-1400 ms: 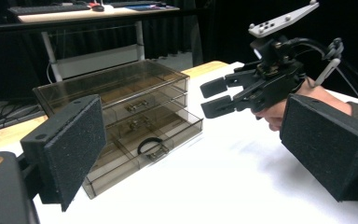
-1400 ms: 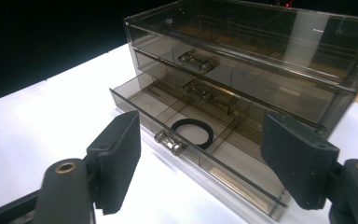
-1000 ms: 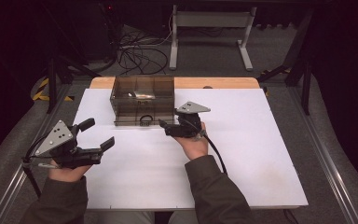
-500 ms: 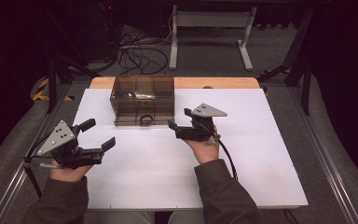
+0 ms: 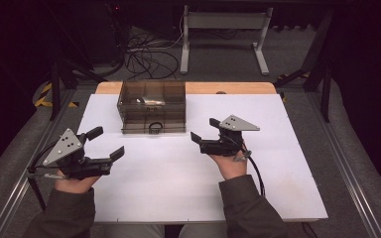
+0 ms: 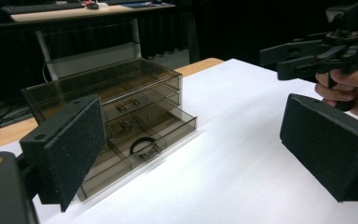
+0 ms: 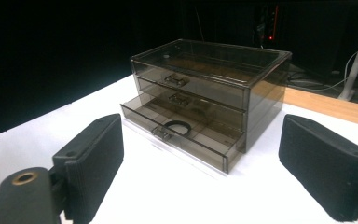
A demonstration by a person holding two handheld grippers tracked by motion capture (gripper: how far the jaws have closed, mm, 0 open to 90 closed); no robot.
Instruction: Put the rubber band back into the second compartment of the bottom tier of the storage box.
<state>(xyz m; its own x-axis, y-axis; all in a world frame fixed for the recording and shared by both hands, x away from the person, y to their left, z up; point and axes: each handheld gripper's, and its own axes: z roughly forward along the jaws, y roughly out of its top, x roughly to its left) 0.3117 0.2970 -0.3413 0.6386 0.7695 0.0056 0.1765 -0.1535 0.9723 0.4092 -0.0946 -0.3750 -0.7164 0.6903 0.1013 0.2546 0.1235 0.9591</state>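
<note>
The smoked-plastic three-drawer box (image 5: 152,106) stands on the white worktop (image 5: 178,178) toward its far edge, at about eleven o'clock from the worktop's middle. Its long axis runs side to side across the worktop, parallel to the far edge, and its drawer fronts face six o'clock, toward the person. The bottom drawer (image 7: 186,135) is pulled partway out; the two drawers above it sit flush. In the open drawer a black ring (image 7: 179,126) lies flat just behind the front wall, near the small handle (image 7: 162,133), about midway along the drawer's length. In the high view a pale object lies under the box's clear top; what it is cannot be told.

The right gripper (image 5: 206,130) is held above the worktop at about four o'clock from the box, near it but apart, its fingers (image 7: 328,170) pointing toward nine o'clock and the box's front corner. Its fingers have just been opening and now stand spread wide with nothing between them; the right gripper view looks between them at the box's front and right end.

The left gripper (image 5: 106,143) hovers at about seven o'clock from the box, farther off, near the worktop's left edge. Its fingers (image 6: 70,149) are spread wide and bare, pointing toward three o'clock. In the left gripper view the box shows between the fingers, with the right gripper and the hand holding it at the upper right.
</note>
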